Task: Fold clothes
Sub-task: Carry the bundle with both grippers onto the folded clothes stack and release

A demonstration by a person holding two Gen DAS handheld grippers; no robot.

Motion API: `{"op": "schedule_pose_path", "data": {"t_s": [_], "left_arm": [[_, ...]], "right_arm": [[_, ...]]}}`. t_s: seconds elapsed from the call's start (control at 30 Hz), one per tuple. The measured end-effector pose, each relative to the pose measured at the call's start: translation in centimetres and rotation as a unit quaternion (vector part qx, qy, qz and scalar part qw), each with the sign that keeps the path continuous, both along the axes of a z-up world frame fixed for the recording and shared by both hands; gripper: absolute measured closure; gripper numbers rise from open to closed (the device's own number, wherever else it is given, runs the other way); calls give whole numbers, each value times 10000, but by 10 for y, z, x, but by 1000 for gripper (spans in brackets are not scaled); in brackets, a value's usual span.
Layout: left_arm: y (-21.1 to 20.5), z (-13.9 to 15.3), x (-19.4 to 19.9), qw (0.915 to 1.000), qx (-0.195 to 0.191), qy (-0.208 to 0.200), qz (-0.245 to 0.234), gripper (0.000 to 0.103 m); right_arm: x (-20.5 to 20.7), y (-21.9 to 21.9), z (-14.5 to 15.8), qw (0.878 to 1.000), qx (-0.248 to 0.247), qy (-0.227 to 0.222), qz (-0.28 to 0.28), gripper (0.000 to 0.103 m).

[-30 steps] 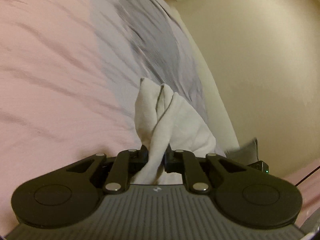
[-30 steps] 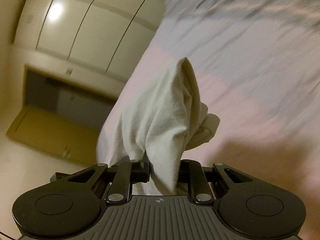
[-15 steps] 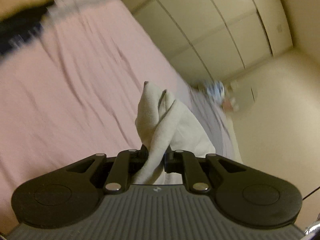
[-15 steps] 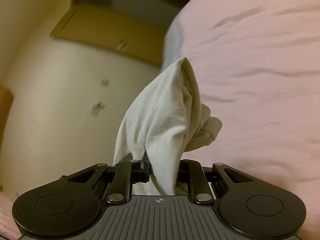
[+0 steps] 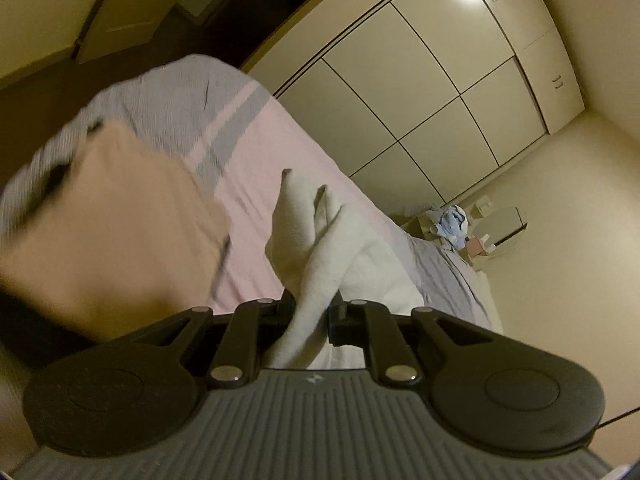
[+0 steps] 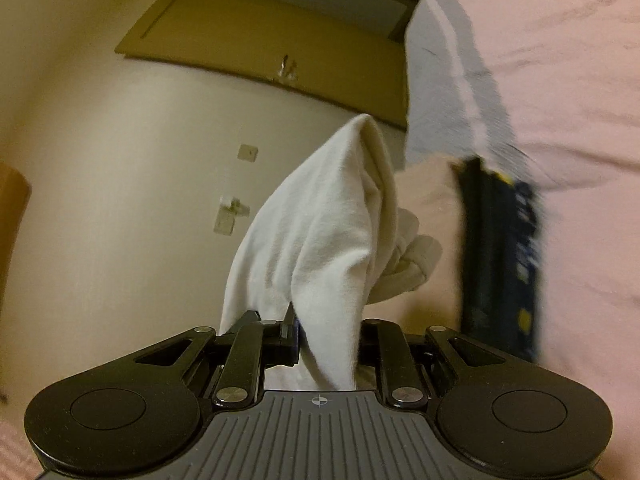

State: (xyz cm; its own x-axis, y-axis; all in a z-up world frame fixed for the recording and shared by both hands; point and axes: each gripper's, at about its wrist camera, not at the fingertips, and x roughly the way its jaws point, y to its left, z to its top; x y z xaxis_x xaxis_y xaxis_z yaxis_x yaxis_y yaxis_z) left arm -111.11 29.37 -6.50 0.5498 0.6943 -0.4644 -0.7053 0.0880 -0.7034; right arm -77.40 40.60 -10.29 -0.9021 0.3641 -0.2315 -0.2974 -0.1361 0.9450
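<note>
My left gripper (image 5: 312,312) is shut on a bunched fold of a white garment (image 5: 316,248), which sticks up between the jaws and drapes away to the right over the bed. My right gripper (image 6: 328,332) is shut on another part of the same white garment (image 6: 332,224), which rises in a peak in front of the camera. Both hold the cloth lifted off the pink bedsheet (image 5: 272,160). The fingertips are hidden by the cloth.
A folded peach cloth (image 5: 108,220) lies blurred on the bed at left; it also shows in the right wrist view (image 6: 436,208) beside a dark blue and yellow item (image 6: 500,260). A grey striped blanket (image 5: 176,96) covers the bed's end. Wardrobe doors (image 5: 440,80) and wall stand behind.
Both grippers have swung round with the white garment still held. The left view turned from the bedsheet toward the wardrobe. The peach cloth and dark item came into view.
</note>
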Motion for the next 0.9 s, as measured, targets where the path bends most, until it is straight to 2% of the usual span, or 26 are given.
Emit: {"op": "schedule_pose_path", "data": {"t_s": [0.13,0.23,0.4,0.57,0.6,0.67,0.7,0.83,0.9], "left_arm": [[40,-3,-36,10000,-29,-35,26,93],[62,-11,-59,9998,-145,-95,71,93],[79,-38,-83,9982,-582,-100,41,93],[89,-77,-96,9957,-905,53,208,92],[91,-85,-98,9950,-968,85,243,91],[94,-100,-105,9932,-1083,108,406,88],[94,-102,-110,9926,-1105,91,495,86],[95,-87,-119,9945,-805,255,614,83],[105,-79,-118,9950,-723,380,579,75]], "right_arm": [[-39,9,13,9999,28,-76,-120,86],[-64,21,7,9998,-80,-160,-95,86],[-88,30,-17,9982,-519,-292,-26,86],[-101,45,-57,9955,-767,-556,-58,84],[-103,49,-64,9940,-796,-739,-107,73],[-107,56,-75,9892,-857,-1165,-220,59],[-105,58,-75,9880,-769,-1305,-288,54],[-91,61,-62,9864,-116,-1531,-589,53],[-89,66,-57,9842,95,-1641,-664,53]]}}
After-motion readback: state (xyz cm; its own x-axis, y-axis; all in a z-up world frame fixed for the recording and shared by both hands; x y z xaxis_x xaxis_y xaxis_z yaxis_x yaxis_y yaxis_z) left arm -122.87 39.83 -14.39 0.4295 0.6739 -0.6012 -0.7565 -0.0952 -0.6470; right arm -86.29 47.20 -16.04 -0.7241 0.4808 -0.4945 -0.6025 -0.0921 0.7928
